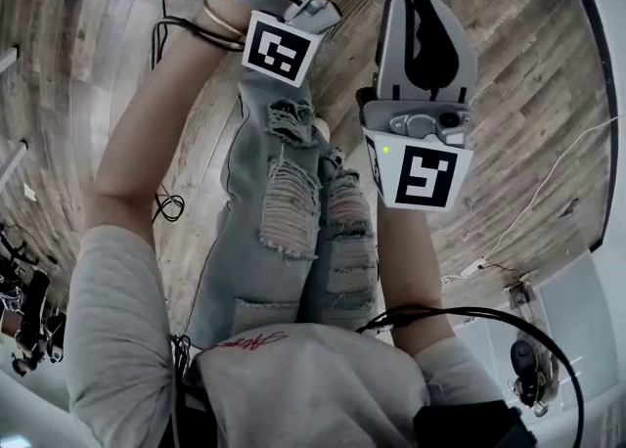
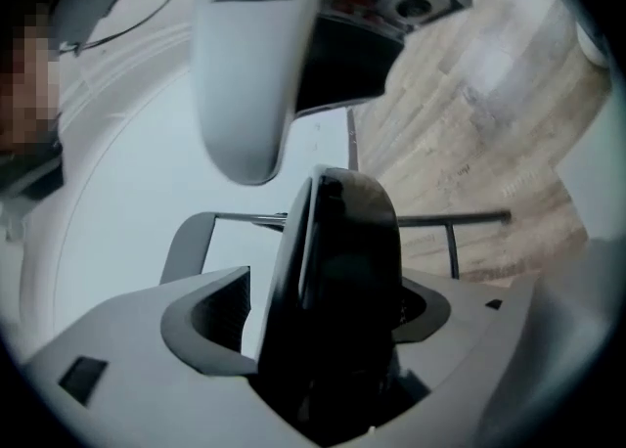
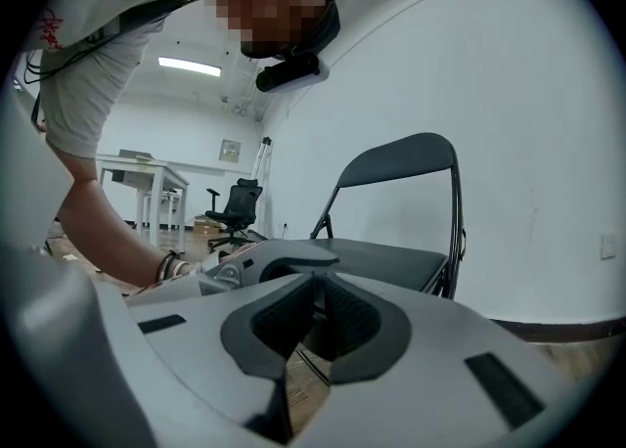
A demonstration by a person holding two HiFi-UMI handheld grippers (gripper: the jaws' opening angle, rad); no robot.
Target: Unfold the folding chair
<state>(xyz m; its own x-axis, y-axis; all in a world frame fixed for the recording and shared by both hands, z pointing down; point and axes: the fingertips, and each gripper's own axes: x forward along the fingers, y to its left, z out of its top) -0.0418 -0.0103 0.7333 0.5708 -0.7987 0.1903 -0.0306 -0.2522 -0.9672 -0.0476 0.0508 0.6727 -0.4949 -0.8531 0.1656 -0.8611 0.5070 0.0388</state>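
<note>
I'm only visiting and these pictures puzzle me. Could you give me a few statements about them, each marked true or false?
1. The folding chair stands unfolded, with its seat down. True.
2. The right gripper is clamped on the chair. False: its jaws are shut on nothing, clear of the chair.
3. The left gripper has its jaws apart, with the edge of the black seat between them. True.
4. The floor is carpeted. False: it is wood planks.
5. An office chair stands in the background. True.
</note>
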